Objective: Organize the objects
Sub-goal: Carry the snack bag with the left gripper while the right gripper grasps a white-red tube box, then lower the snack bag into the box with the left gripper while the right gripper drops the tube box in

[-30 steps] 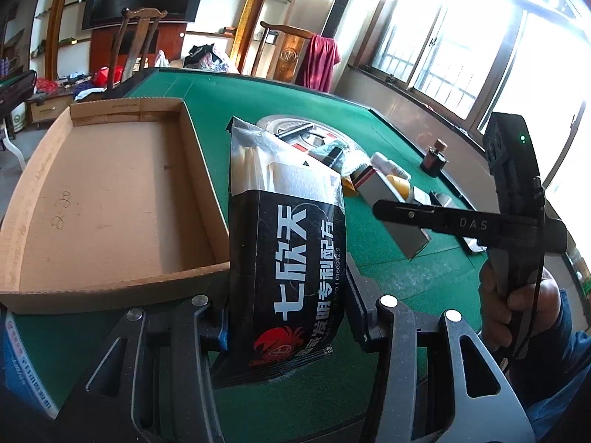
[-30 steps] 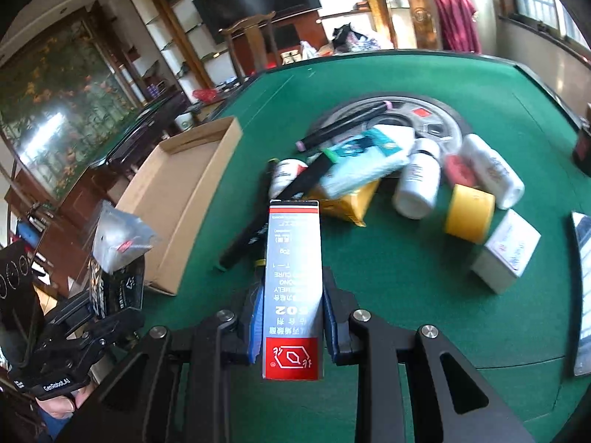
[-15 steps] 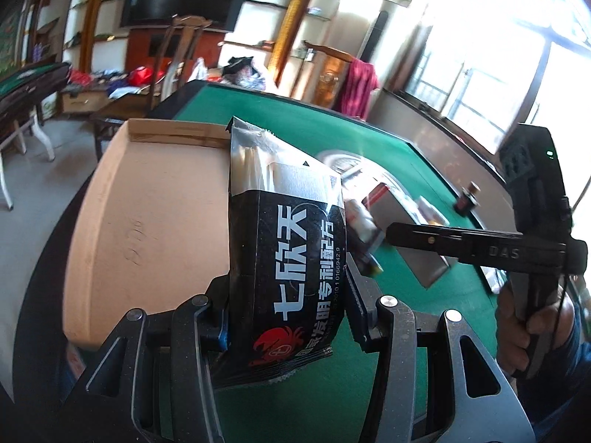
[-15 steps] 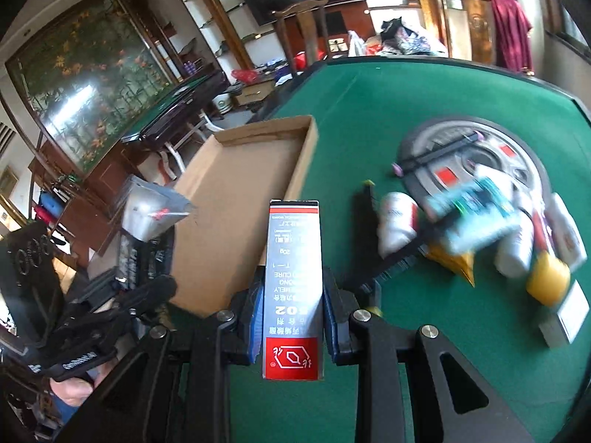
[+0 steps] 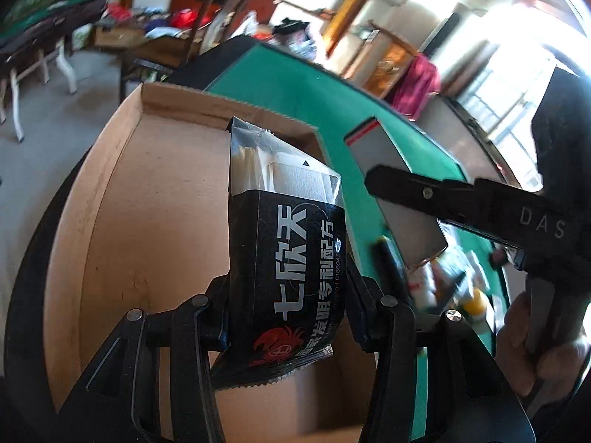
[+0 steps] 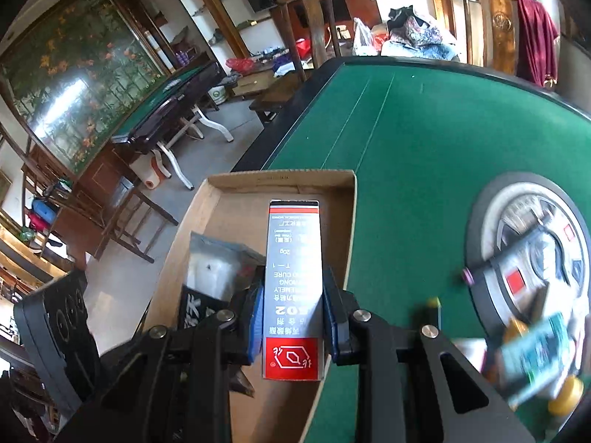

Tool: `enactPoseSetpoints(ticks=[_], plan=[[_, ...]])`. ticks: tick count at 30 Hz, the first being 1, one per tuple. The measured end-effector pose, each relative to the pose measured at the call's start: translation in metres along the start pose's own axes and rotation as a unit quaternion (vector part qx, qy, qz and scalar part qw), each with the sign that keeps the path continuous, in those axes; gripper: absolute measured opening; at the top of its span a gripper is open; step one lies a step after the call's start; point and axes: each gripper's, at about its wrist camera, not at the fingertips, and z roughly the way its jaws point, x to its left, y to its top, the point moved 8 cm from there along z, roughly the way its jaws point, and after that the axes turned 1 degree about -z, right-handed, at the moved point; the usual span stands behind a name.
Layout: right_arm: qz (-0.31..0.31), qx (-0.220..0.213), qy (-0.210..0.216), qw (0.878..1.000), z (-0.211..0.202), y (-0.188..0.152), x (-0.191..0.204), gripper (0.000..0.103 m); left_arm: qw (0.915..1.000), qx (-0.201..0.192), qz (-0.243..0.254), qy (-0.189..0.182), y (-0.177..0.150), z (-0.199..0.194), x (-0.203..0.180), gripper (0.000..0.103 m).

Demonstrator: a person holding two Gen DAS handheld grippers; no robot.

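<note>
My left gripper (image 5: 286, 308) is shut on a black foil pouch (image 5: 286, 243) with white characters and a clear top, held upright over the shallow cardboard tray (image 5: 155, 221). My right gripper (image 6: 293, 319) is shut on a slim grey box (image 6: 293, 280) with a red end, hanging above the same cardboard tray (image 6: 229, 203) near its right wall. In the left wrist view that grey box (image 5: 399, 192) and the right gripper's black finger (image 5: 424, 192) show at the right, with a hand below. In the right wrist view the pouch (image 6: 218, 269) sits left of the box.
The tray lies at the left corner of a green felt table (image 6: 424, 129). A blurred heap of bottles, boxes and a yellow roll (image 6: 565, 395) lies around the round centre plate (image 6: 487, 214) to the right. Wooden chairs (image 6: 314, 11) and another table (image 6: 166, 110) stand beyond the edge.
Both grippers have swung left from over the felt and the heap to above the tray, still holding the pouch and the grey box. The heap has slid to the right edge of both views.
</note>
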Motion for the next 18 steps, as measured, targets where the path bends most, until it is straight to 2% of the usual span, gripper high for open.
enactPoseSetpoints(ticks=[6,18], plan=[[0.023,0.02,-0.004,1.0,0.042,0.029,-0.006,0.026,0.9994,0.028,-0.017,0.01,0.005,0.03,0.002,0.048],[0.02,0.051,-0.031,0.998,0.079,0.032,-0.024,0.026,0.9988,0.04,-0.01,0.027,0.001,0.039,0.0,0.047]])
